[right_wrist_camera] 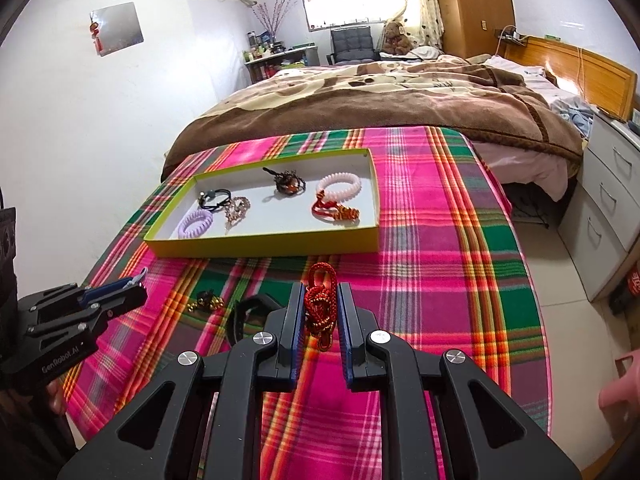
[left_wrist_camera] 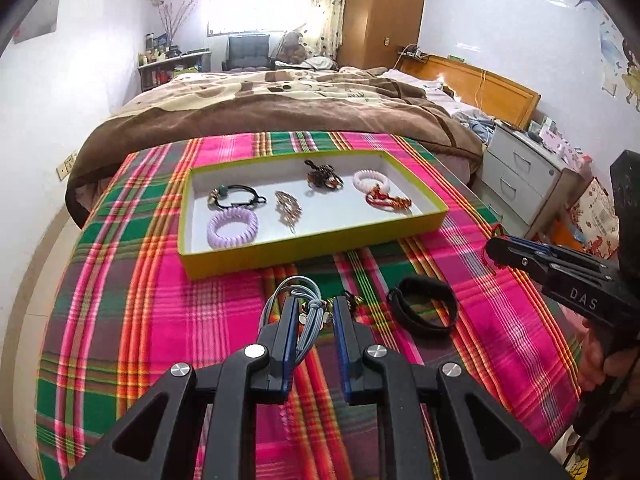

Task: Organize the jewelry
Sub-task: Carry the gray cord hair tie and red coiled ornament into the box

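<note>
Left tool (left_wrist_camera: 316, 312) clamps grey cord bracelet (left_wrist_camera: 298, 300) — right tool (right_wrist_camera: 320, 300) clamps red knotted cord (right_wrist_camera: 320, 304), its tail hidden.

Readable markings, two in all:

1. "DAS" in pale letters on the black body of the right gripper (left_wrist_camera: 493, 249), as seen from the left wrist view.
2. "GenRobot.AI" in pale letters on the black body of the left gripper (right_wrist_camera: 140, 286), as seen from the right wrist view.

A red item beside the white drawers carries a pale character, too small to read.
</note>
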A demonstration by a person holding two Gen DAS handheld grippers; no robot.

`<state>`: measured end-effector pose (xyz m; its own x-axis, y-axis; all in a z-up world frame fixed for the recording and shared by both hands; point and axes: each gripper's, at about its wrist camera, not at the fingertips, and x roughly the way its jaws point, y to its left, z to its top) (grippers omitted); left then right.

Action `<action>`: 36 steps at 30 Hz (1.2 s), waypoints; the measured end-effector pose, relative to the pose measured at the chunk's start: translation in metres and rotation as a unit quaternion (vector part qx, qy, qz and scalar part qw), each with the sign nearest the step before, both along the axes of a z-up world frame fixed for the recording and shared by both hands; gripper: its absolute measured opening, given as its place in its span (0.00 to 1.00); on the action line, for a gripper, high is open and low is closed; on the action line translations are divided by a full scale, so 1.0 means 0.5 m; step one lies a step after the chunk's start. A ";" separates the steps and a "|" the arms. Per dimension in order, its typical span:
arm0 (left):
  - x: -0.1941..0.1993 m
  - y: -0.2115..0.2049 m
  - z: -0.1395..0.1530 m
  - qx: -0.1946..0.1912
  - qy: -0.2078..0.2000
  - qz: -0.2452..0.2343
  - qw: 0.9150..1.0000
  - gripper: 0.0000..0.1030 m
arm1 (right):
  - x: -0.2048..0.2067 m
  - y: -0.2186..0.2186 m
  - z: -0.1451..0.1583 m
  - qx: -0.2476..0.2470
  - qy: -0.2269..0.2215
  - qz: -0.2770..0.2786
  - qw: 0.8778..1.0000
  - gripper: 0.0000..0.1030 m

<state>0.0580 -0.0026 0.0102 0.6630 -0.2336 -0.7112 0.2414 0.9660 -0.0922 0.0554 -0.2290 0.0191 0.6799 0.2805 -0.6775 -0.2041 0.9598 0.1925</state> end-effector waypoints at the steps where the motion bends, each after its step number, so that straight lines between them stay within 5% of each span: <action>1: 0.003 0.003 0.002 0.000 -0.001 0.002 1.000 0.17 | 0.003 0.002 0.002 0.000 -0.002 0.001 1.000 0.15; 21: 0.151 0.058 0.024 0.000 -0.006 0.031 0.999 0.17 | 0.160 0.076 0.017 -0.018 -0.003 0.028 0.999 0.15; 36: 0.249 0.082 -0.039 0.011 0.026 0.047 0.998 0.17 | 0.283 0.131 -0.044 -0.032 0.030 0.051 0.998 0.15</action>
